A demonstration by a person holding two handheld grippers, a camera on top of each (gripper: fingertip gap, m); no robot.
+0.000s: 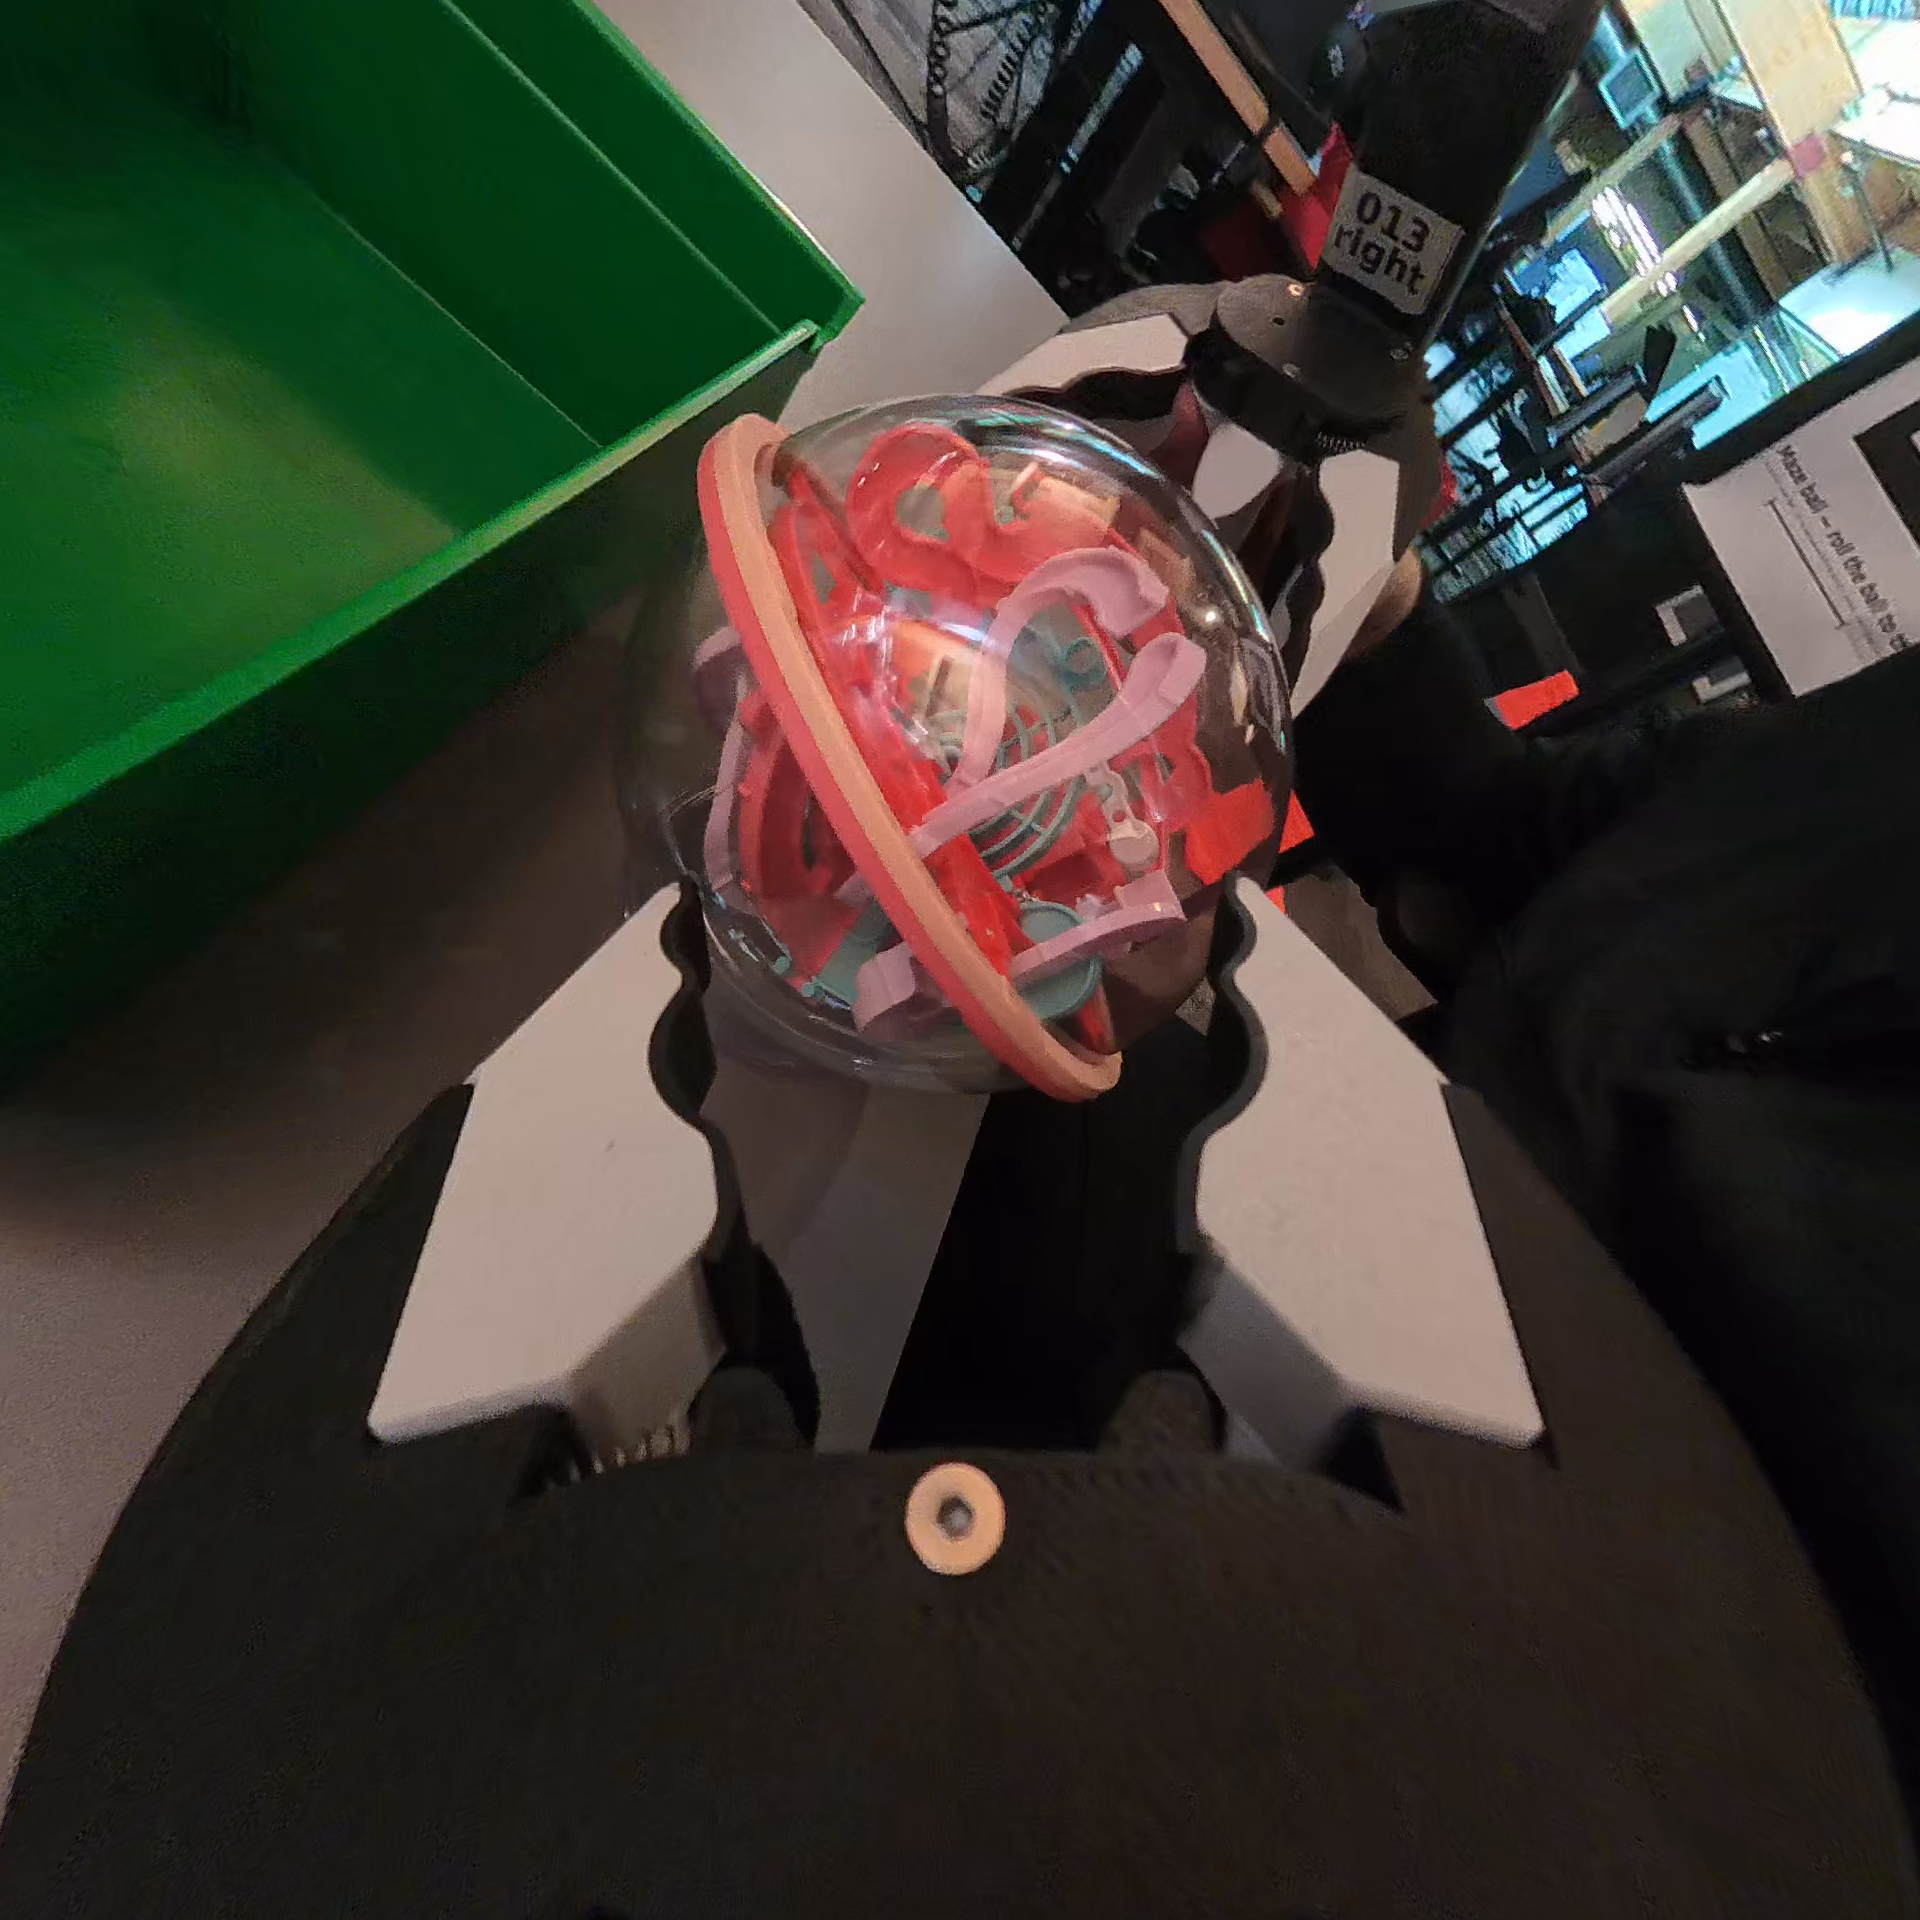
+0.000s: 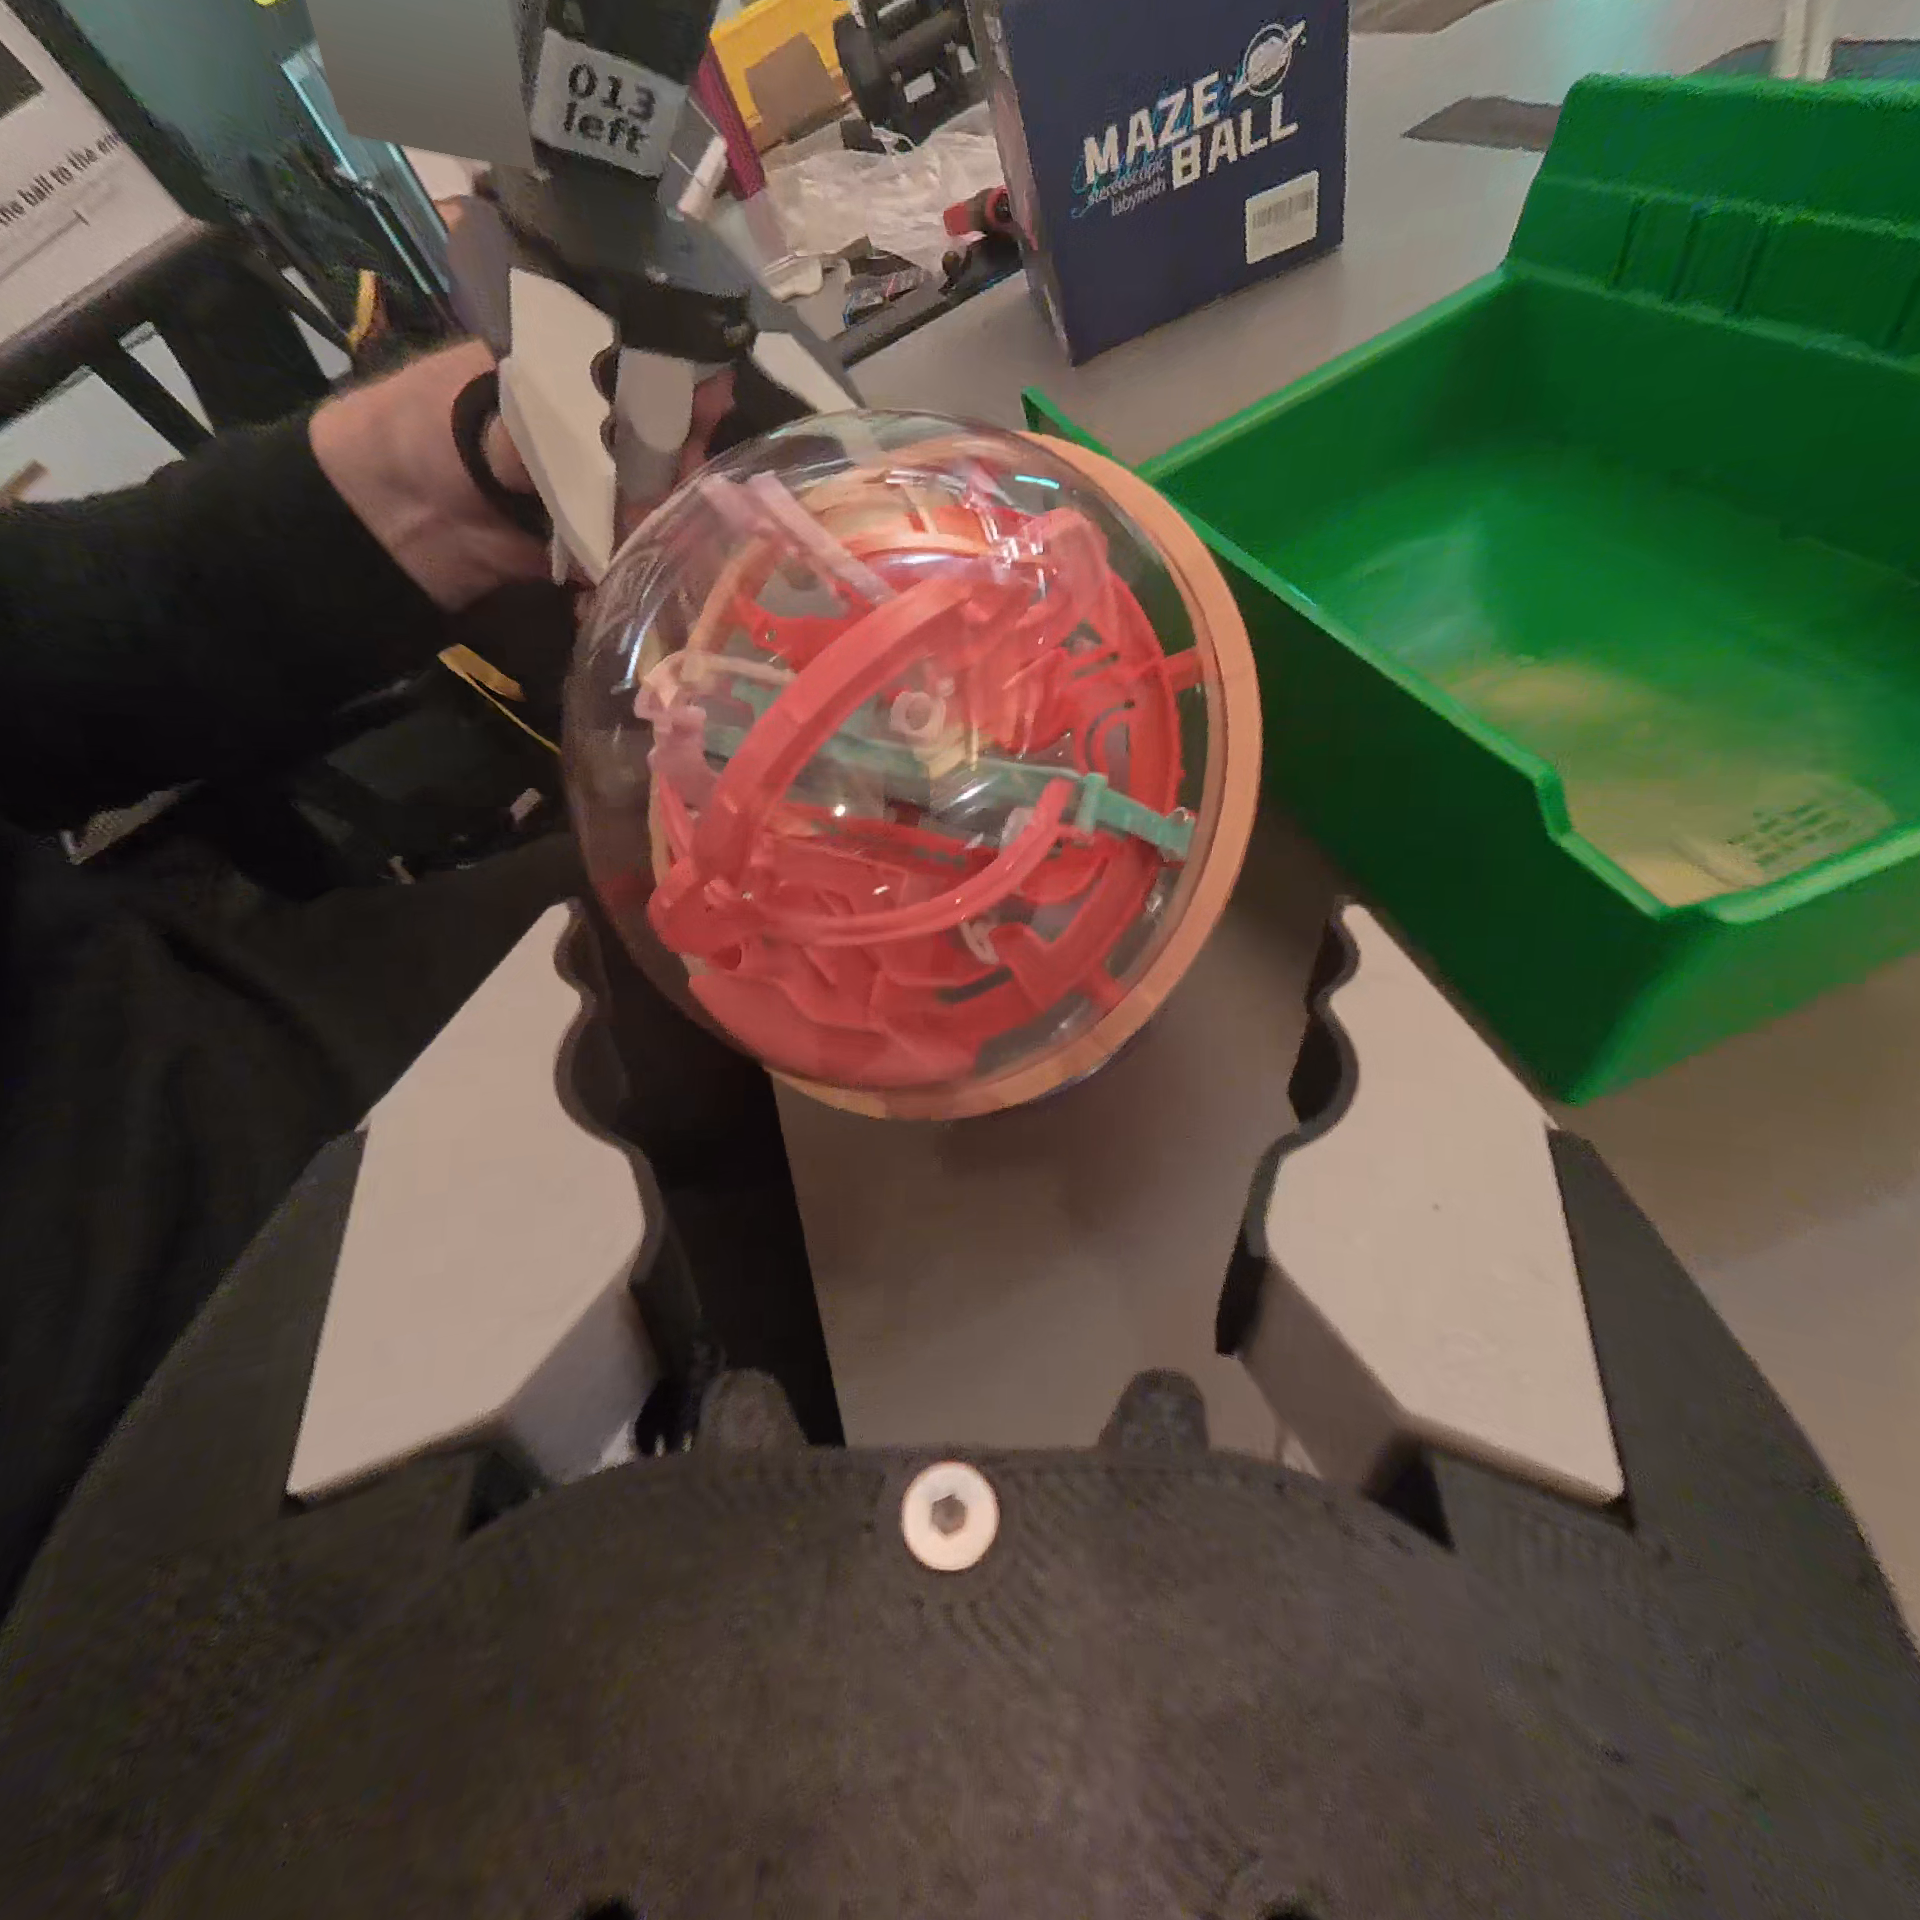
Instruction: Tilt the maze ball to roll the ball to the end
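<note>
A green bin [image 1: 343, 436] sits on the tabletop [image 1: 135, 1195] at ten o'clock in the left wrist view. The maze ball [image 1: 956, 748] is held off the tabletop between both grippers, left gripper [image 1: 961, 914] and right gripper [image 2: 951, 935], their fingers spread wide around it.
</note>
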